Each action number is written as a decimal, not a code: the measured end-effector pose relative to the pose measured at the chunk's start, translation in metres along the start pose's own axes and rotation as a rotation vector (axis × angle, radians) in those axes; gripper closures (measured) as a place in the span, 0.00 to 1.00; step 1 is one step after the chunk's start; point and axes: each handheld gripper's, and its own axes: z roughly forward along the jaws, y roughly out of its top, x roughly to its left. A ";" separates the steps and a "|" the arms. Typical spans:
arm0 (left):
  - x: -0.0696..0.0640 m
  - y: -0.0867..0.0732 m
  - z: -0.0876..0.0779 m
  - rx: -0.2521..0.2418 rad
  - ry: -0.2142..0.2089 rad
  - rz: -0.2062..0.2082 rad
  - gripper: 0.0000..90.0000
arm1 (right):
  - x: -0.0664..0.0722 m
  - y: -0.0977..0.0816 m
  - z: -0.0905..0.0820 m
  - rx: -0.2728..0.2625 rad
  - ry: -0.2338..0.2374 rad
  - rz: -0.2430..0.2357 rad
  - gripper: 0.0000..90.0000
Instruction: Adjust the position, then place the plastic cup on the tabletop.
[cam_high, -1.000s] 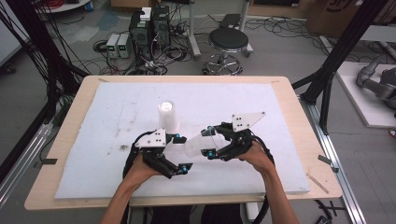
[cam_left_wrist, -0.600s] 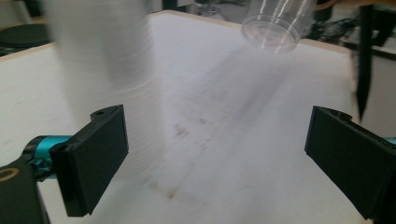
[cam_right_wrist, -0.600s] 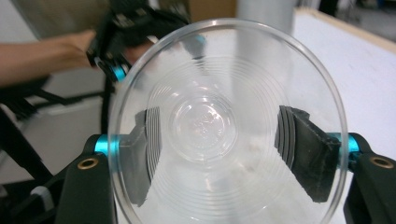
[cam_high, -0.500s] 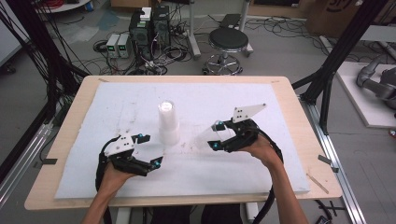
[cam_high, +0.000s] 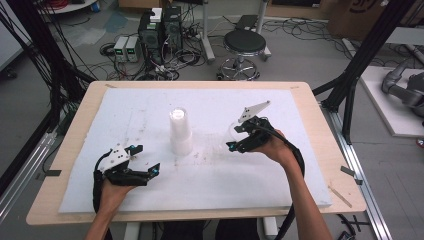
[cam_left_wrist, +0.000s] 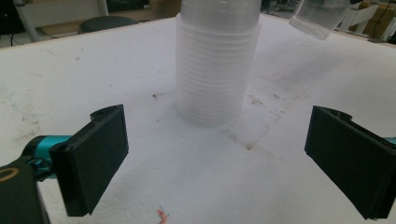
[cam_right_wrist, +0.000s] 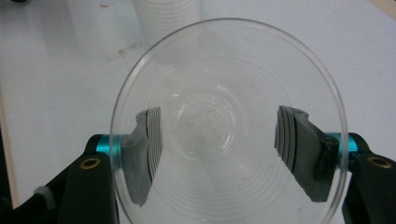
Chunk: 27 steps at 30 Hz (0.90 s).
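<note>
A tall stack of clear plastic cups (cam_high: 180, 131) stands upright near the middle of the white mat (cam_high: 280, 175). My right gripper (cam_high: 234, 139), to the right of the stack, is shut on a single clear cup (cam_high: 231, 133), which it holds off the mat. In the right gripper view the cup (cam_right_wrist: 229, 126) faces the camera mouth first, with the pads (cam_right_wrist: 299, 149) pressing its sides. The jaws have just closed a little further on it. My left gripper (cam_high: 145, 160) rests low at the front left, open and with nothing in it. Between its jaws (cam_left_wrist: 217, 158) the stack (cam_left_wrist: 217, 65) stands ahead.
The mat covers most of a wooden table (cam_high: 320, 120). Beyond the far edge, on the floor, are a stool (cam_high: 245, 42) and computer boxes (cam_high: 160, 27) with cables. Black frame posts (cam_high: 350, 95) rise at both sides.
The two grippers were close together in front of the stack. The left one has swung away to the front left and sunk. The right one has drifted right and slightly up with the cup.
</note>
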 end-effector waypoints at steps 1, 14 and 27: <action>0.001 -0.002 0.000 -0.001 0.002 -0.005 0.07 | 0.000 0.000 0.000 0.000 0.000 0.000 0.37; 0.003 -0.003 0.001 0.005 0.003 -0.014 0.07 | -0.004 0.001 0.005 0.030 -0.037 0.012 0.37; 0.006 -0.004 0.003 0.029 -0.003 -0.030 0.07 | -0.014 0.001 0.016 0.080 -0.086 0.055 0.37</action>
